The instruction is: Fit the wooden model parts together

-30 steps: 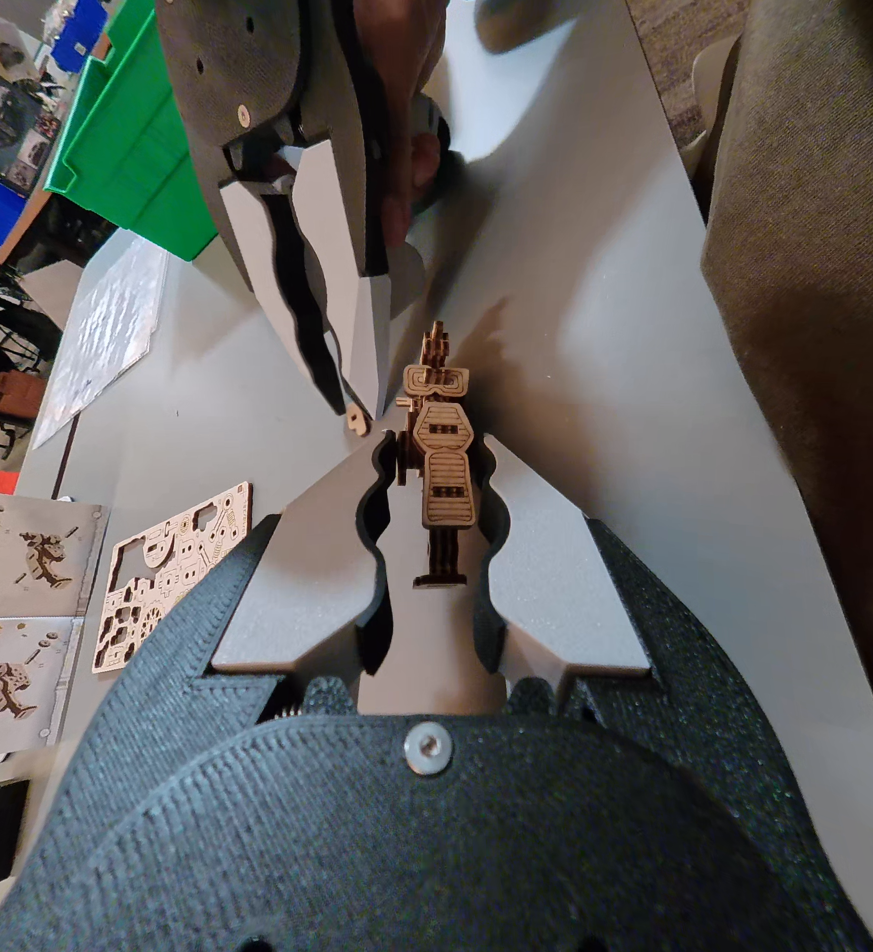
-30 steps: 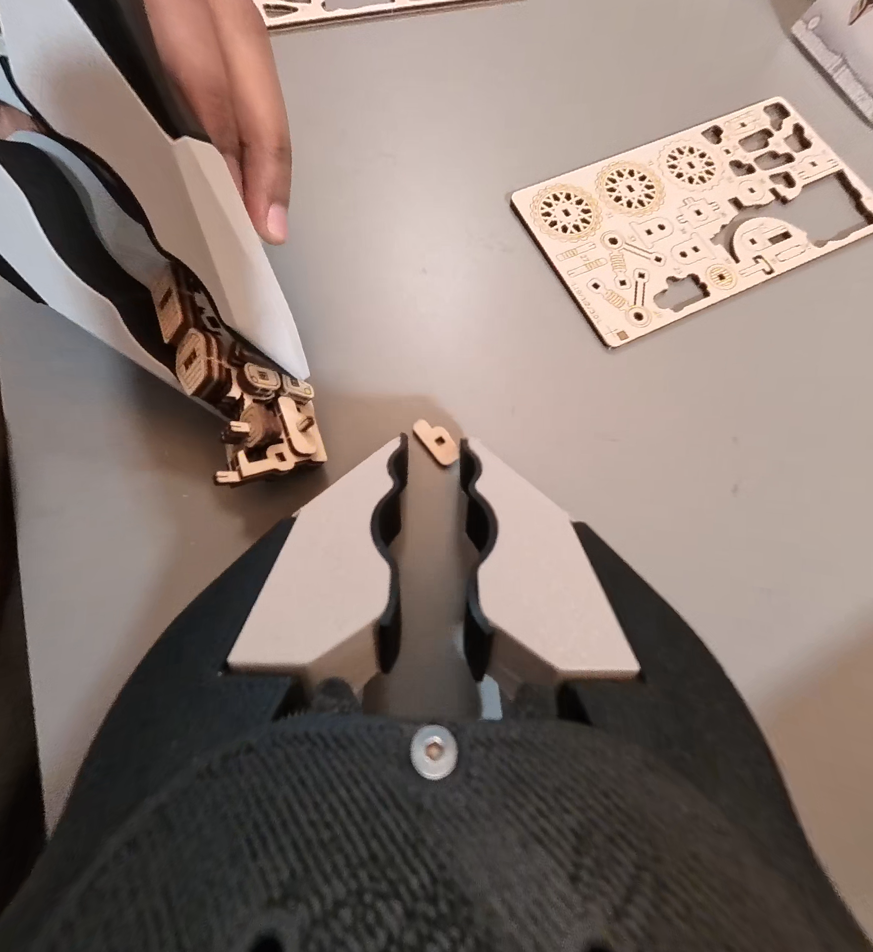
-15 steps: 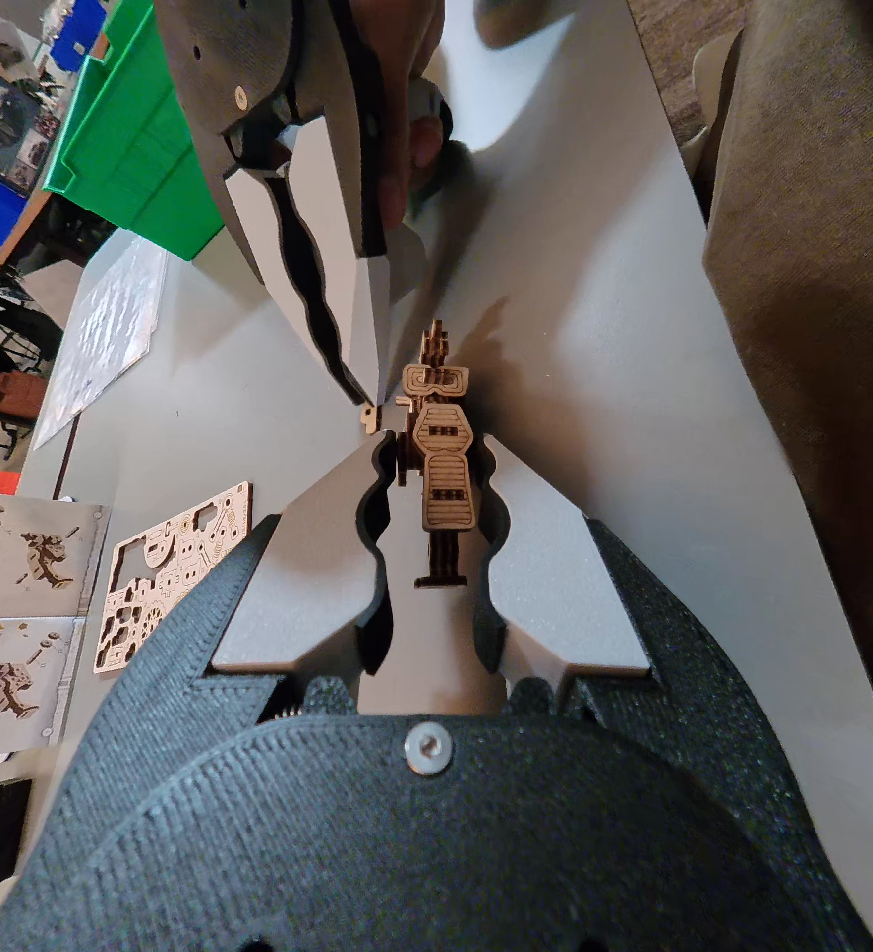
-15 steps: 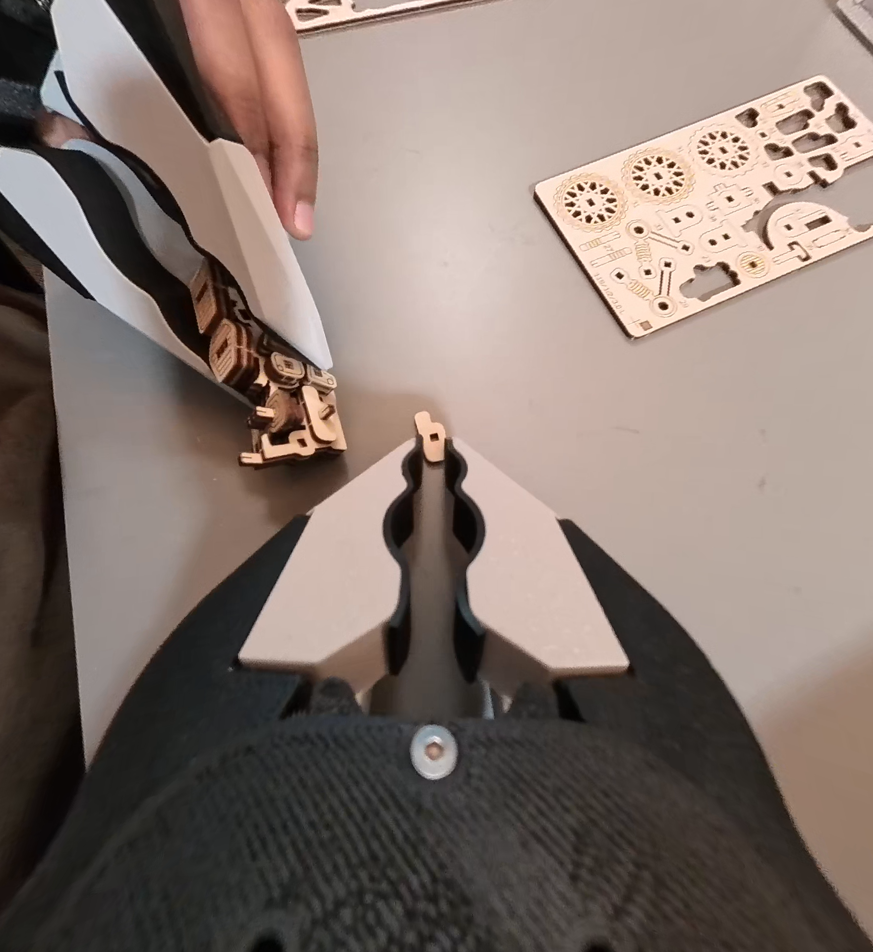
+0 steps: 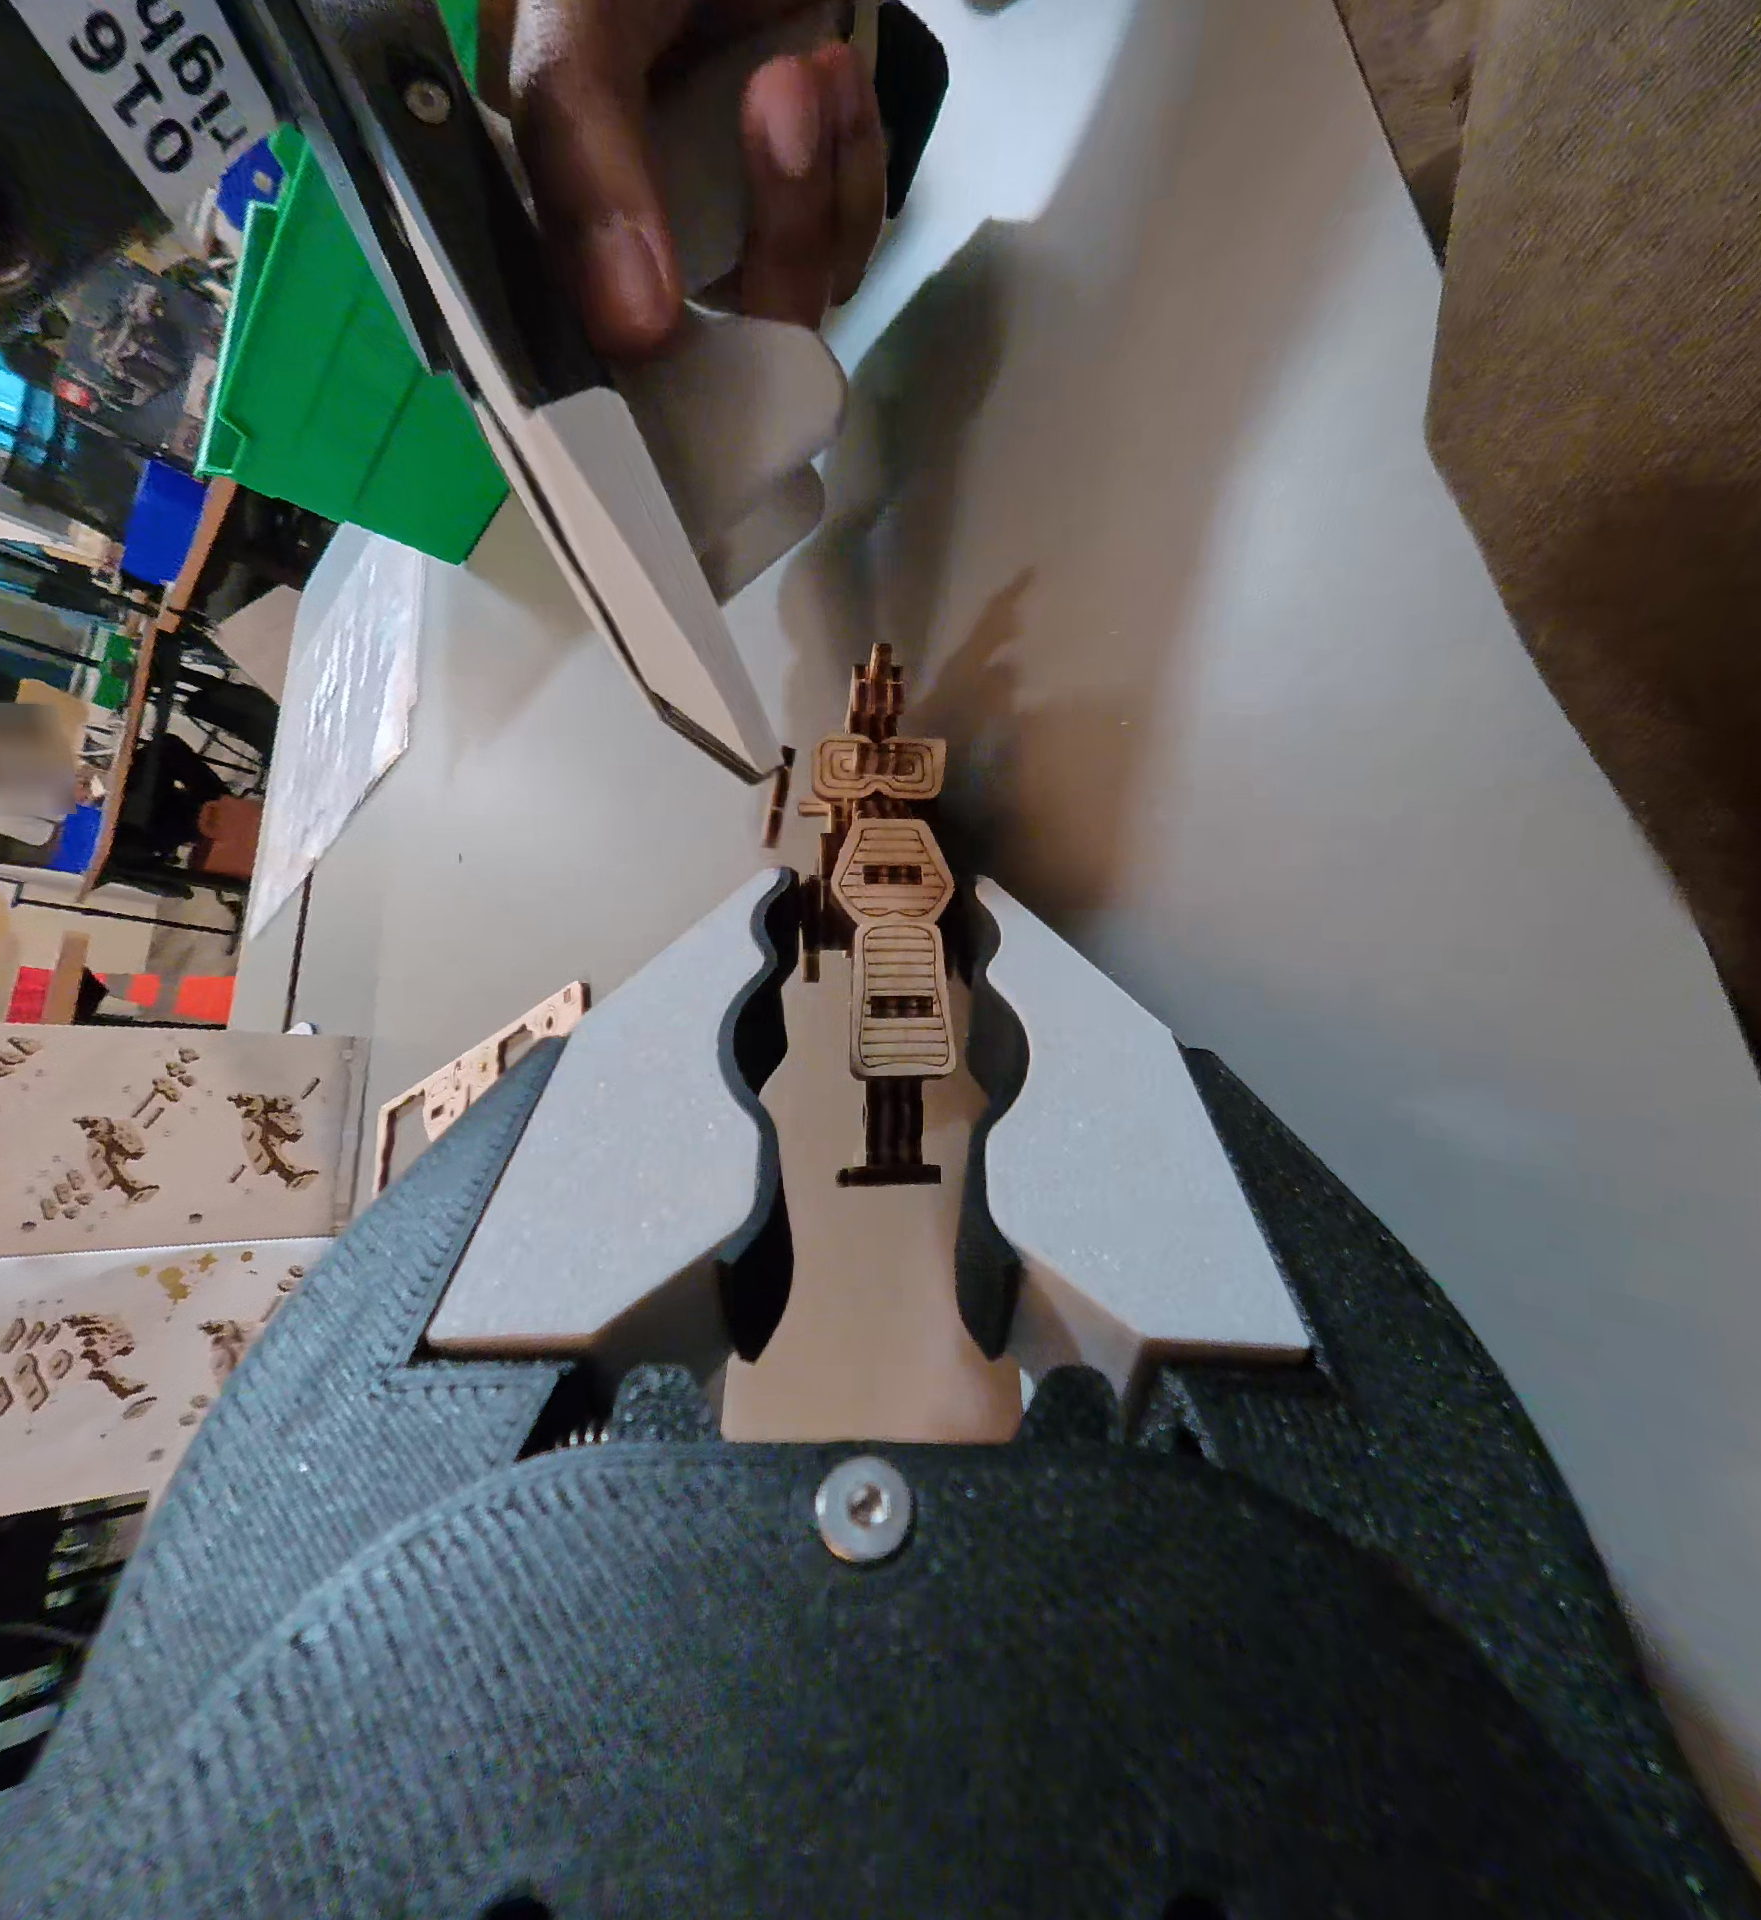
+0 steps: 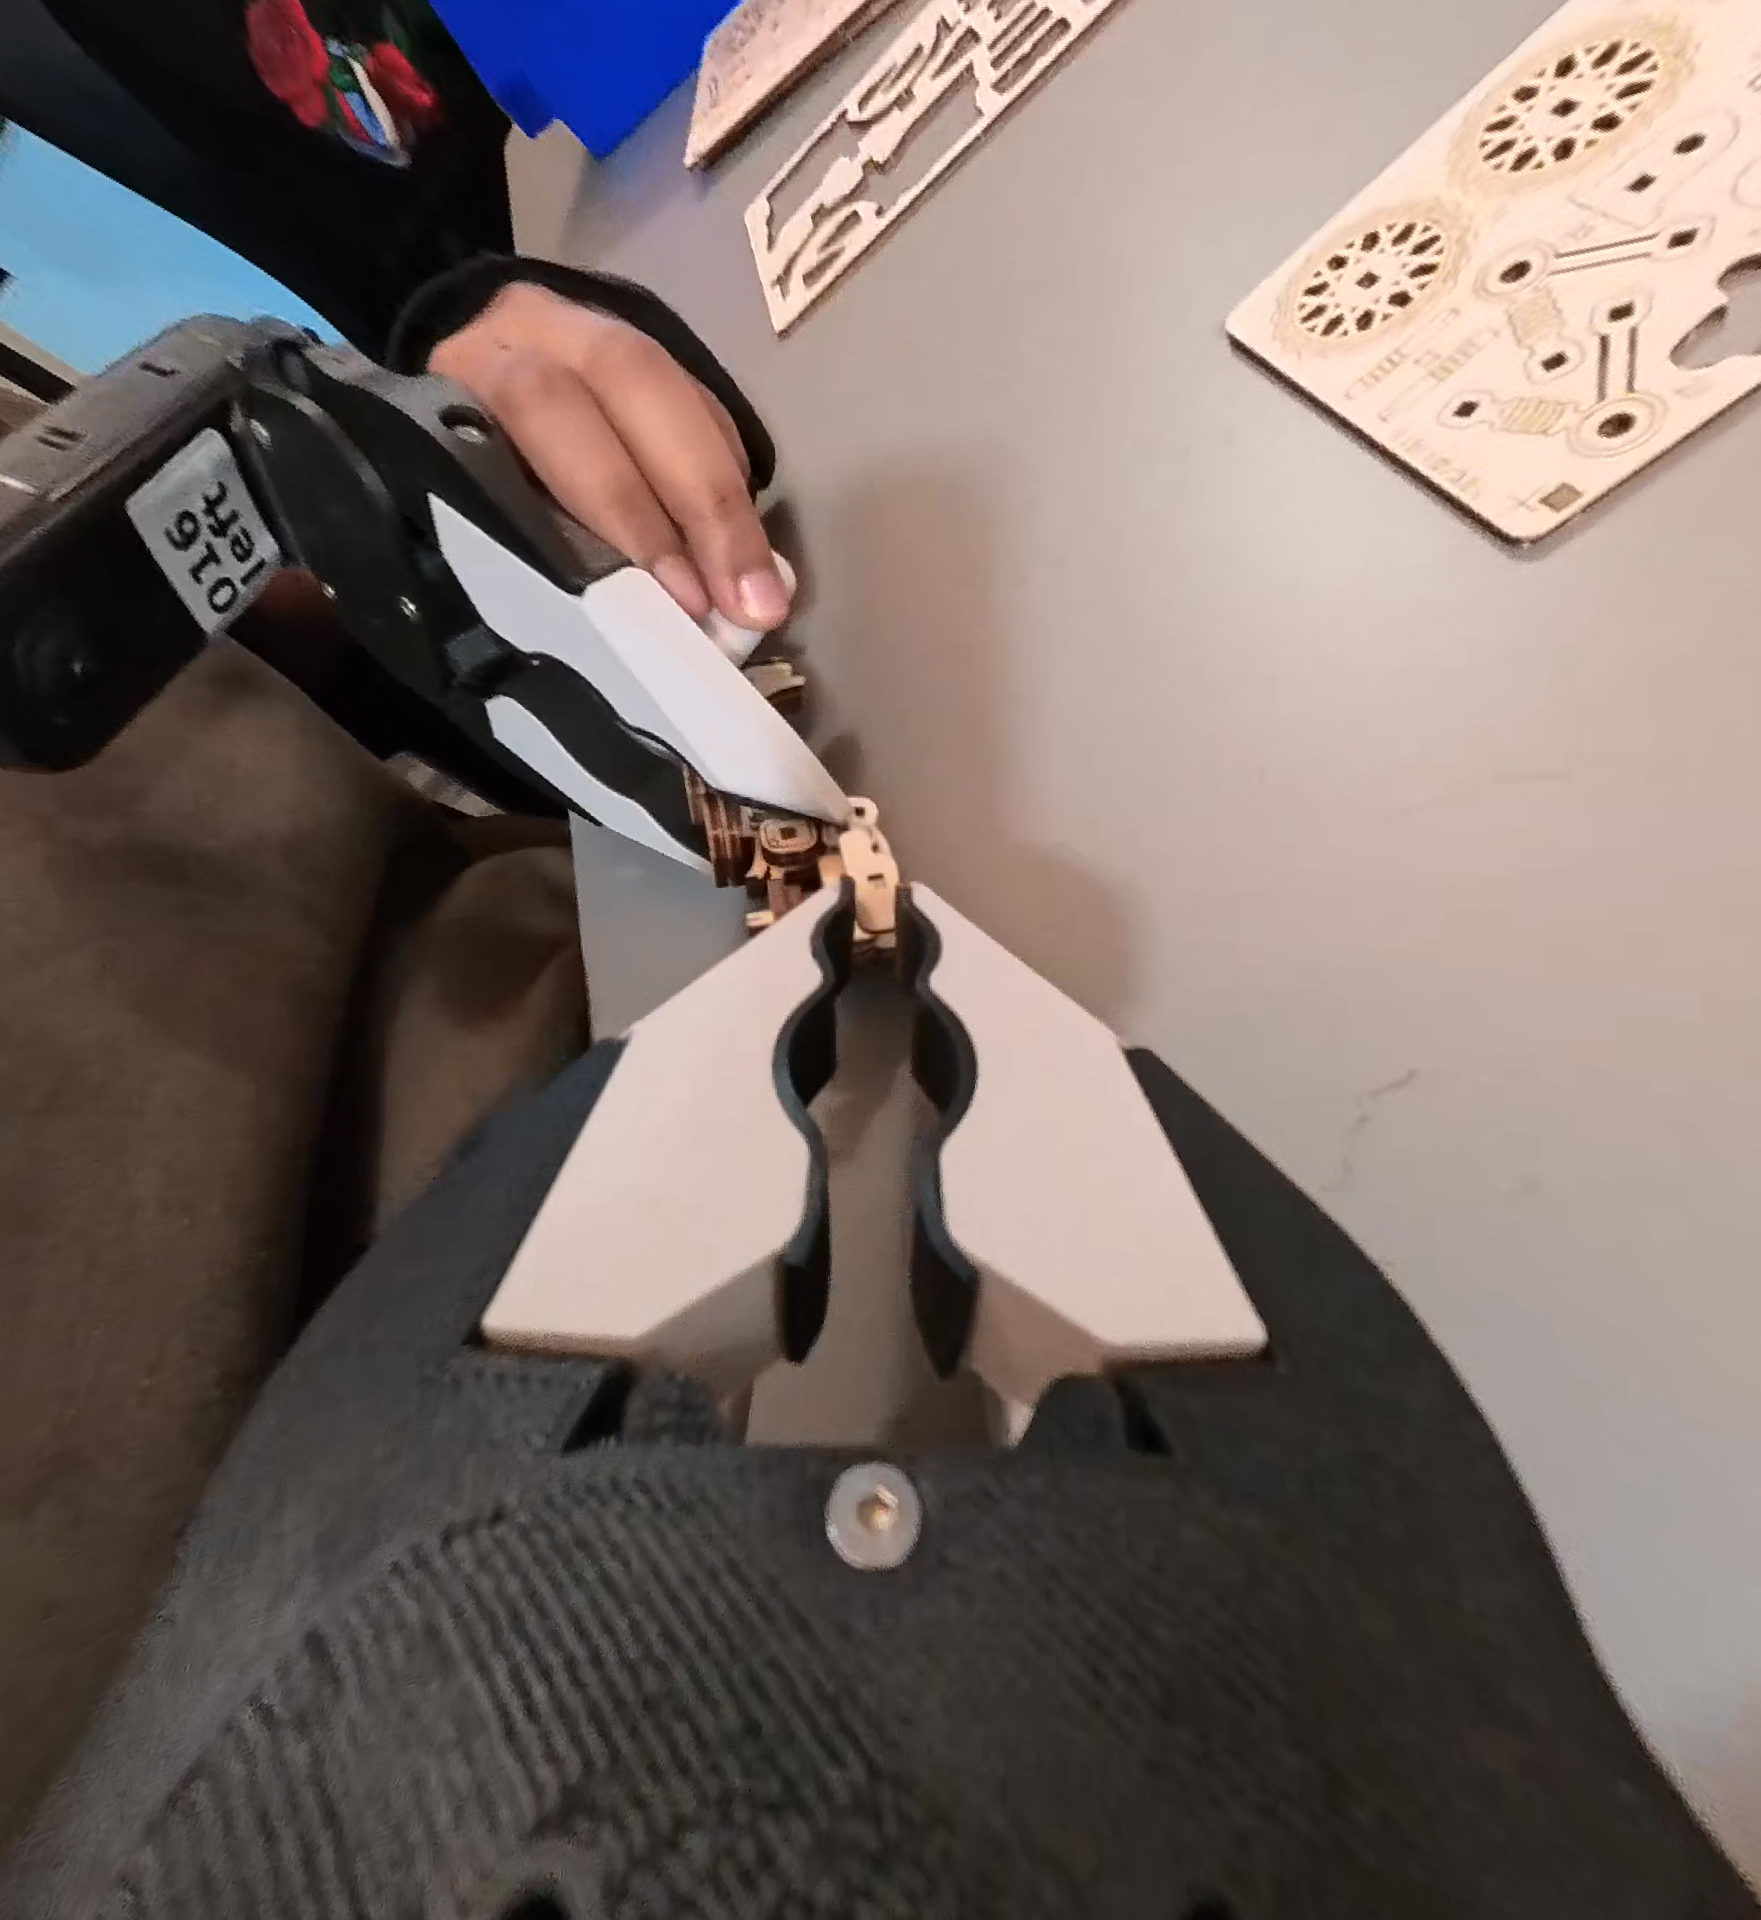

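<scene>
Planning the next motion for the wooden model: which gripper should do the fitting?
Right. The right gripper pinches the small wooden piece at its tips, right beside the wooden model, which the left gripper clamps as the holder.

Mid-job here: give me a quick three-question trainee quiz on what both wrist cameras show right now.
1. True or false: the left gripper is shut on the wooden model.
2. What does the right gripper hold at its fingertips: A) a small wooden part, B) a part sheet, C) nothing?
3. Fill in: the part sheet with the spoked wheels lies flat on the ____ table.

Key: 1 true; 2 A; 3 grey.
</scene>
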The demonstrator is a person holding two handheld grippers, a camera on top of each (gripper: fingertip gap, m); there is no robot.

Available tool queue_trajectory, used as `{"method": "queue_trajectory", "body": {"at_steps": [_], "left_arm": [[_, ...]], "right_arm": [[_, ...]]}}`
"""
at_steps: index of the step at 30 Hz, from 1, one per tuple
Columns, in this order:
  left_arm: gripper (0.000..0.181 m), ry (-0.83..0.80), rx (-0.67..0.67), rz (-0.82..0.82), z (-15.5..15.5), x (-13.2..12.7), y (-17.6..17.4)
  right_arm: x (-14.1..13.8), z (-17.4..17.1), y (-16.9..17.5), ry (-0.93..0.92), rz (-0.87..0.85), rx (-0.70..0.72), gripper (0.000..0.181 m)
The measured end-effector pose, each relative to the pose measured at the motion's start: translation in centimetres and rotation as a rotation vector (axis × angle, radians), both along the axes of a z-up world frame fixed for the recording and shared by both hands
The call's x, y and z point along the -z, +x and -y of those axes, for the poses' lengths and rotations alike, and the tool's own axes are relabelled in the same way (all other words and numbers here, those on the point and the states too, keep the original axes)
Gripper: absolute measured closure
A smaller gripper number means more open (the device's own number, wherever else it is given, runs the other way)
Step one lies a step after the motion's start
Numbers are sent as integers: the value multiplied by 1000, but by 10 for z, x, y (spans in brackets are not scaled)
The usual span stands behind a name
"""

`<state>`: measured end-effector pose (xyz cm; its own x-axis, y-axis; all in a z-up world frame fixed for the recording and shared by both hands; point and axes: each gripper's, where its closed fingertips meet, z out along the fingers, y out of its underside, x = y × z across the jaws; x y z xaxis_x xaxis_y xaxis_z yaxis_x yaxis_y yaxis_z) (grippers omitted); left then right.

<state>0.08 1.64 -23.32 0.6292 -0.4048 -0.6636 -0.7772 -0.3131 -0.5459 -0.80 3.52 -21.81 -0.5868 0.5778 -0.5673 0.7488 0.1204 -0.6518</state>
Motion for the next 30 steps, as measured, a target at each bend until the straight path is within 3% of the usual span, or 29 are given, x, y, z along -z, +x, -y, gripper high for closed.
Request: {"method": "queue_trajectory", "body": {"at_steps": [15, 30], "left_arm": [[153, 54, 24, -257, -3, -2, -3], [152, 62, 23, -280, -5, -2, -3]], "right_arm": [[-2, 2, 4, 51, -42, -29, 176], [-3, 1, 4, 97, -85, -40, 176]]}}
